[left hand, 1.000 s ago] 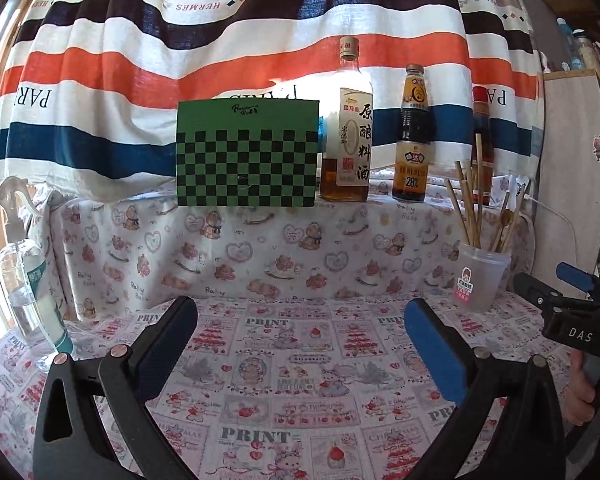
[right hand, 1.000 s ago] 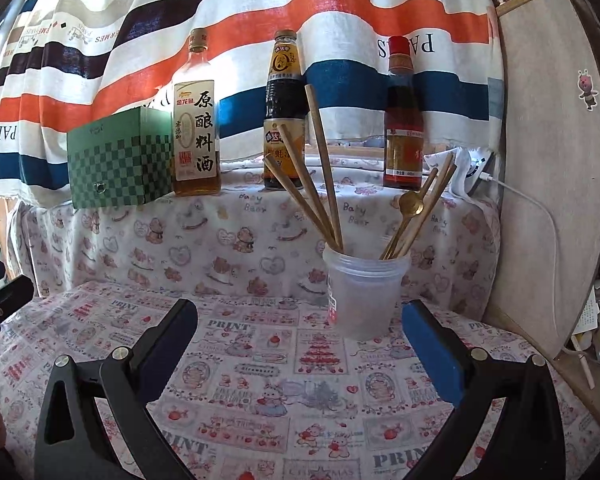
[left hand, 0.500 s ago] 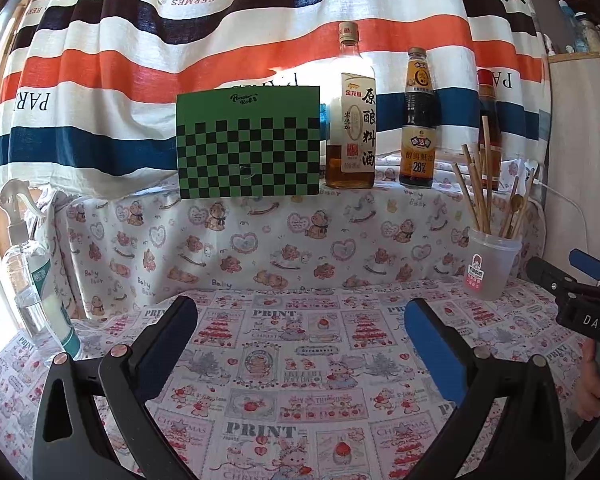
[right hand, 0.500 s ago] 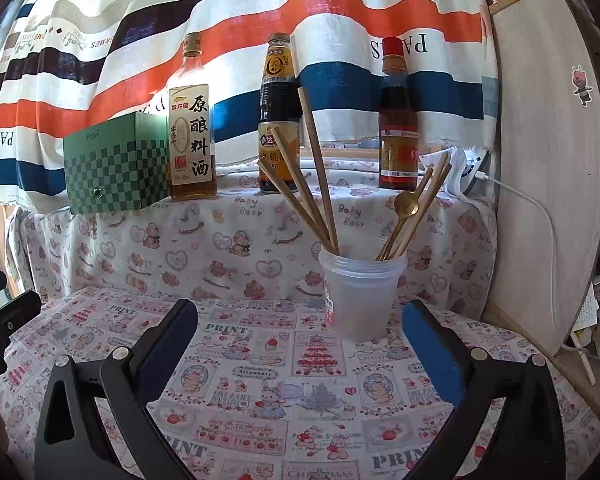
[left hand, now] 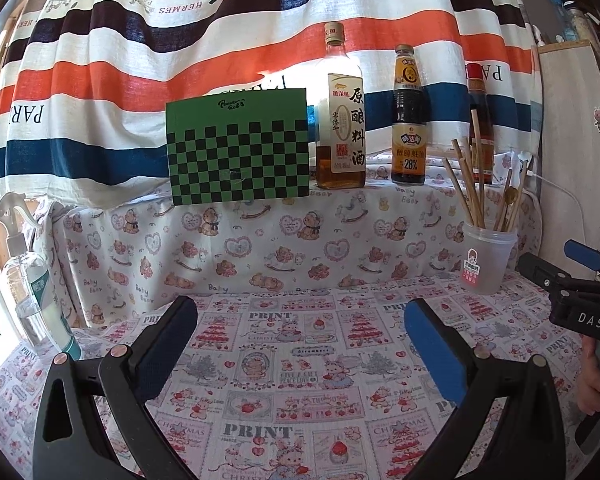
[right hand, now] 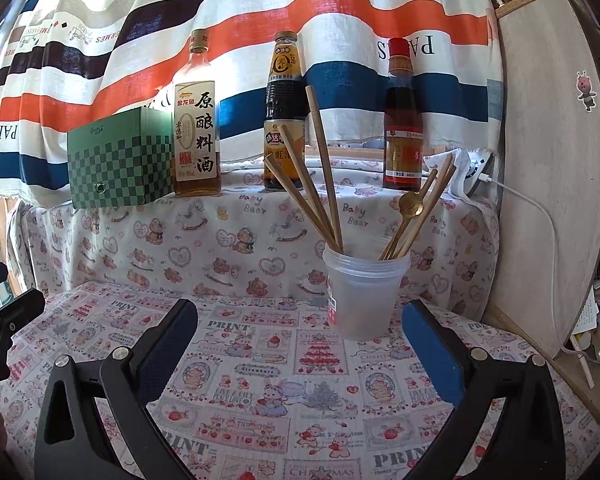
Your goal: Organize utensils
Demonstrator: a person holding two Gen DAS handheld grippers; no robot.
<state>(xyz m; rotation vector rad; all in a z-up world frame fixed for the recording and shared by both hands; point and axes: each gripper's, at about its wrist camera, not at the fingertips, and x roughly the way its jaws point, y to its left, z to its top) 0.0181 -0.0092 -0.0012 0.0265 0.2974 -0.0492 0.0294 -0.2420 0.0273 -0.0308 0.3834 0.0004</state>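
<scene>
**Two grippers open, utensils upright in cup**

We see a striped curtain (right hand: pixel 340 20) behind a printed tablecloth (right hand: pixel 260 380). Plastic cup (right hand: pixel 362 296) stands right of centre; chopsticks (right hand: pixel 320 168) lean up-left, a spoon (right hand: pixel 410 204) up-right, bowl on top. Left gripper (left hand: pixel 300 340) and right gripper (right hand: pixel 300 340) both spread wide, empty.

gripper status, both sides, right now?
Left gripper: open, holding nothing.
Right gripper: open, holding nothing, facing the plastic cup of utensils.
</scene>
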